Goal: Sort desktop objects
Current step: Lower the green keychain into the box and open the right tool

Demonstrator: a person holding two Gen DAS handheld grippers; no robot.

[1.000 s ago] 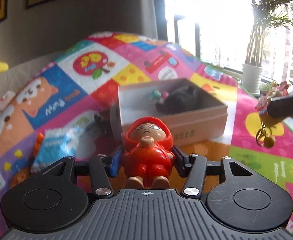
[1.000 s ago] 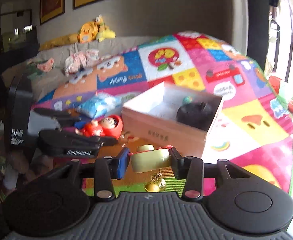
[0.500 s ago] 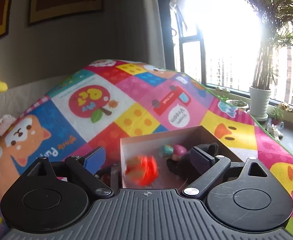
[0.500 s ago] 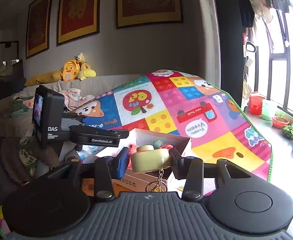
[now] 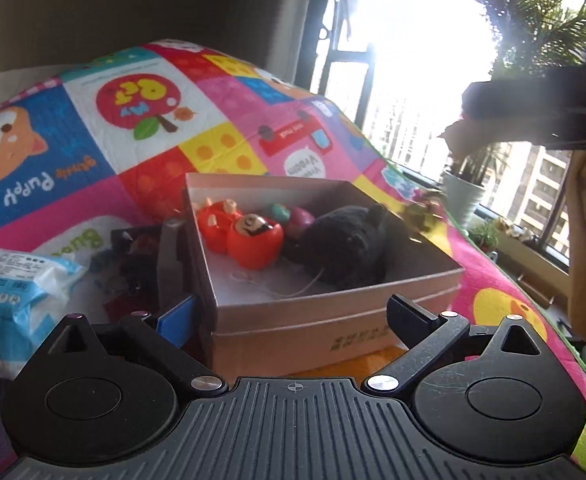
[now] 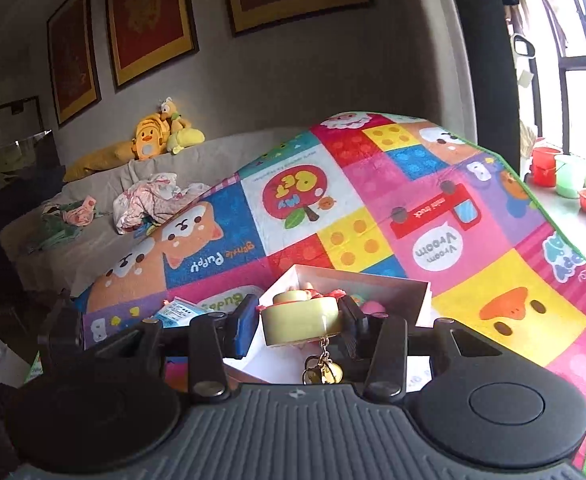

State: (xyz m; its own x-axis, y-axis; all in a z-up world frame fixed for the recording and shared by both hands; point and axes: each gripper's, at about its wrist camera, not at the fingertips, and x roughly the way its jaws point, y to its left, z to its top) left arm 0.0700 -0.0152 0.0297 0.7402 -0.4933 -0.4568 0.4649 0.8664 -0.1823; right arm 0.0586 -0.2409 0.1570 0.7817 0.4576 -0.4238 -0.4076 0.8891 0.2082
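Printed on the play mat (image 5: 93, 184): "gentle Puppy" under a fox-like face, "My Pet" on a red apple, "mini truck" on a red lorry and "Vroom Vroom" in a speech bubble, all upside down from both wrist views; dark lettering on the front wall of the cardboard box (image 5: 333, 320), too blurred to read; small print on the blue-and-white packet (image 5: 17, 296), likewise unreadable. Left gripper (image 5: 293, 312) a second ago clamped on the red hooded doll (image 5: 249, 236), now opening wide with nothing between the fingers, straddling the near box wall. Doll now lying on its back inside the box at the left side, glossy red body and hood, tan face with dark features turned upward, touching a teal-and-magenta toy (image 5: 291, 216) and just beside a black plush (image 5: 345, 244). Right gripper (image 6: 299, 320) clamped, as a second ago, on a pale yellow-green charm (image 6: 301, 316), a short round block with a red-trimmed figure on top and a small gold bell (image 6: 325, 372) dangling on a chain below; box now directly beyond those fingers, whereas earlier well ahead on the mat. Same gripper in the left wrist view a dark blur at the upper right (image 5: 541, 104).
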